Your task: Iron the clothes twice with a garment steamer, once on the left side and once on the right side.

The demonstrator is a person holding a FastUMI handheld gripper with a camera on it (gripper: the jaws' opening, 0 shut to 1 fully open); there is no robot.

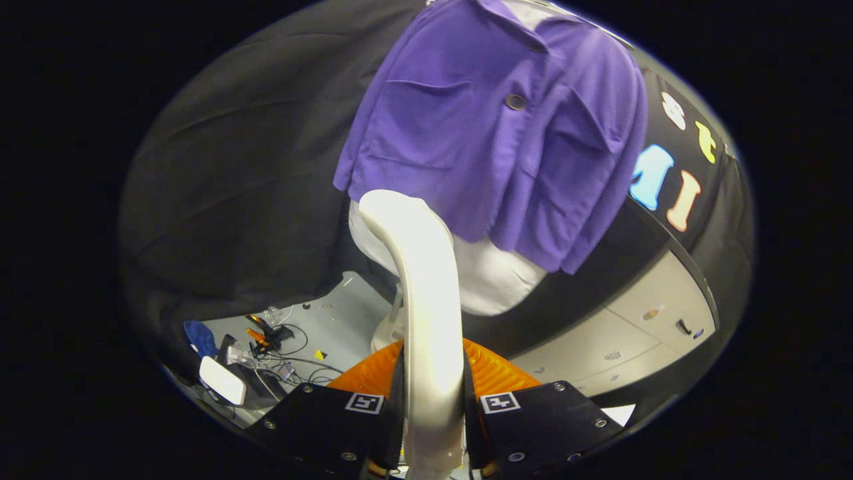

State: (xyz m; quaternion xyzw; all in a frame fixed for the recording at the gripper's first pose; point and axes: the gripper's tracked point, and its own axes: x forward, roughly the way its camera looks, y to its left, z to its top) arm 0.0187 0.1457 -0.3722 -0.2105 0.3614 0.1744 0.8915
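Between its two black fingers, the hand-held gripper [432, 407] is clamped on the curved white plastic handle of a garment steamer [426, 293], whose head rises just ahead of them toward the hem of a purple short-sleeved button shirt [480, 133] hung over a white form. The first pass appears about to start at the shirt's lower edge; the next move calls for bringing the head against the fabric on one side and sweeping along it.
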